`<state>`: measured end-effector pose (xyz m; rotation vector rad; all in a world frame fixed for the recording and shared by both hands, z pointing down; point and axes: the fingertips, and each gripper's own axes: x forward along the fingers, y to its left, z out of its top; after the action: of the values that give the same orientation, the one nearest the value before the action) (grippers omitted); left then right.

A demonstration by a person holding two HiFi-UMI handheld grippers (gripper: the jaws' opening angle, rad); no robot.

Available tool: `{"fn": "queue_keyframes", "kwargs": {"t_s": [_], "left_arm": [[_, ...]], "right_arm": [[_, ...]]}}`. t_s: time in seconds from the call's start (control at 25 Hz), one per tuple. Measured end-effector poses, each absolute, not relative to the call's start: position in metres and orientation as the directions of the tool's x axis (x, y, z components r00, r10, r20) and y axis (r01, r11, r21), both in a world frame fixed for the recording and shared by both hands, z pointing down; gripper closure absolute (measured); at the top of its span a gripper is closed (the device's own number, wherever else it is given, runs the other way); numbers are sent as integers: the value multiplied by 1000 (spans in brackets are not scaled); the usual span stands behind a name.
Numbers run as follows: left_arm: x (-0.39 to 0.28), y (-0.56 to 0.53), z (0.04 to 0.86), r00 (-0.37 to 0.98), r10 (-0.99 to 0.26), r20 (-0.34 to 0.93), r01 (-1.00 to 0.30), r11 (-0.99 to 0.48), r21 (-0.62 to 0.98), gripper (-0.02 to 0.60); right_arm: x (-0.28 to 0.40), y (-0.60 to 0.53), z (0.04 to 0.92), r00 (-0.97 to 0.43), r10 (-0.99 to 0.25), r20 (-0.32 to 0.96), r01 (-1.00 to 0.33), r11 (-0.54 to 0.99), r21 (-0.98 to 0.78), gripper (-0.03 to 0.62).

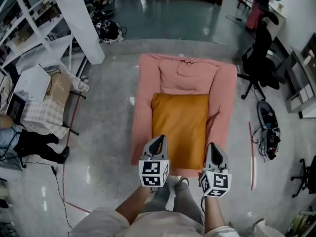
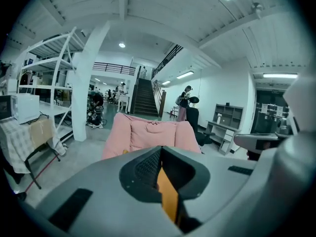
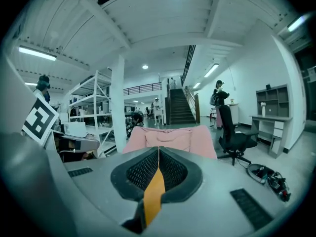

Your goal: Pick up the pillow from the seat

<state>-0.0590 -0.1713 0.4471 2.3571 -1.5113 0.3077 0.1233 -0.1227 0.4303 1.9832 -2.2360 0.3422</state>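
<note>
Pillow (image 1: pixel 180 125), orange and rectangular. Lies flat on the seat of the pink armchair (image 1: pixel 143 107), between its two arms and in front of its back cushion. Reaches nearly to the front edge of the armchair.

Left gripper (image 1: pixel 158 141): hovers at the front edge of the armchair, over the near left corner of the pillow, and points toward the back cushion. Has the jaws pressed fully together and grips nothing. Shows, in its own view, only a narrow orange strip through the slot under the tips. Cannot tell whether the tips touch the fabric.

Right gripper (image 1: pixel 213 147): hangs at the same front edge of the armchair, at the near right corner of the pillow, side by side with the left one. Has the jaws closed too, tips meeting in a thin line, with nothing between them.

To the right of the armchair and a little behind it: black office chair (image 1: pixel 259 58). To the left of the armchair and behind it: white pillar (image 1: pixel 79 19).
</note>
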Motion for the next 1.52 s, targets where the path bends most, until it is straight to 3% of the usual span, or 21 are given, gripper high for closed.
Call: {"fn": "queue_keyframes", "kwargs": {"t_s": [0.32,0.56,0.92,1.0,1.08,1.32,1.52], "left_arm": [[-56,-201,504,326,-834,446,-945,-291,147,574],[-51,-226,532,308,-818,485,-951,-269,149,574],[-49,-252,606,342,-734,587,-940,-275,204,562],[-49,-256,623,357,-711,606,-934,-281,220,453],[-50,-260,640,369,-690,622,-929,-287,234,385],[-52,-269,684,371,-632,680,-927,-295,232,265],[-71,-279,719,310,-609,730,-950,-232,210,235]], "right_arm": [[124,-168,479,-243,-893,380,-968,248,-38,565],[154,-197,519,-231,-887,399,-969,174,-175,565],[169,-235,615,-264,-789,555,-954,130,-269,559],[169,-242,636,-274,-771,575,-951,129,-280,509],[169,-246,656,-287,-748,598,-948,132,-290,443],[181,-254,704,-325,-674,663,-935,126,-330,341],[183,-262,733,-336,-632,698,-931,109,-349,322]]}}
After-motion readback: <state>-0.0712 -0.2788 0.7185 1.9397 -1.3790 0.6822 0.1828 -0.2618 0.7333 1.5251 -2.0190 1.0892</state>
